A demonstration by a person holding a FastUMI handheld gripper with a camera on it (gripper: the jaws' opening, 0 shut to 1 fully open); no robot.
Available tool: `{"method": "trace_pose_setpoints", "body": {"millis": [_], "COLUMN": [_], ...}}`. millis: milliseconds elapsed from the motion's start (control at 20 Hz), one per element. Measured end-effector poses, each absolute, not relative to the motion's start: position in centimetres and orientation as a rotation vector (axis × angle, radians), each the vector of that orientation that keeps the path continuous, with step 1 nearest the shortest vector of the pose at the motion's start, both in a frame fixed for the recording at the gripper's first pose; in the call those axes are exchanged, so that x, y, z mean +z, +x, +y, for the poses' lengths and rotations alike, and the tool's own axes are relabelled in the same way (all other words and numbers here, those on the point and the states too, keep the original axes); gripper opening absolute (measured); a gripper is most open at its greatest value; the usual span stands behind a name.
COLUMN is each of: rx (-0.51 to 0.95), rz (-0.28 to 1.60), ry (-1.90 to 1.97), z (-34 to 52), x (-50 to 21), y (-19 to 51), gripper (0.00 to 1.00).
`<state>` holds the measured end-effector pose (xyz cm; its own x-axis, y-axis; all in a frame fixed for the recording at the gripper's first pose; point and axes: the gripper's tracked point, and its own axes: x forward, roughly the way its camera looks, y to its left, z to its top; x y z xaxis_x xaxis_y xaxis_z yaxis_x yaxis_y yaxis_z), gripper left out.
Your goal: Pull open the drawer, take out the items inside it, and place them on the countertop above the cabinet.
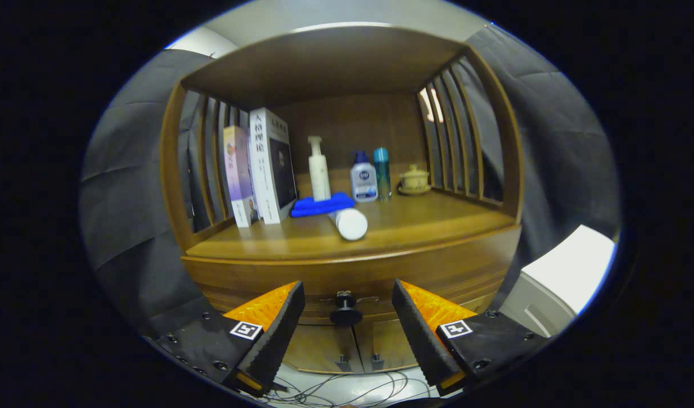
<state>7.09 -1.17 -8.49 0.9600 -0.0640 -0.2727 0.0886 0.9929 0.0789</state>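
The wooden cabinet (347,266) holds two upright books (262,170) at ten o'clock, a blue cloth (321,205), a pump bottle (319,170), two small bottles (371,175), a lidded cup (414,179), and a white tube (349,222) lying down. The drawer (347,283) is closed, its dark knob (345,309) between the spread gripper (347,317) fingers, untouched; contents hidden

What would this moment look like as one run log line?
phase: approach | gripper: open, knob between fingers, untouched | drawer: closed | countertop: white tube, blue cloth, books, bottles
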Motion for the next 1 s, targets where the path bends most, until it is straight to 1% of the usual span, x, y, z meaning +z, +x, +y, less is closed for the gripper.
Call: {"method": "trace_pose_setpoints", "body": {"millis": [150, 300, 500, 800, 1000], "rx": [-0.079, -0.082, -0.078, -0.069, -0.068], "rz": [0.19, 0.131, 0.025, -0.052, -0.067], "ry": [0.103, 0.205, 0.219, 0.171, 0.111], "z": [-2.6, -4.1, -5.8, -6.4, -6.4], "x": [-3.1, 1.5, 6.6, 9.8, 9.5], "y": [3.9, 0.3, -2.6, -5.5, -5.9], "gripper": [0.98, 0.98, 0.98, 0.97, 0.97]}}
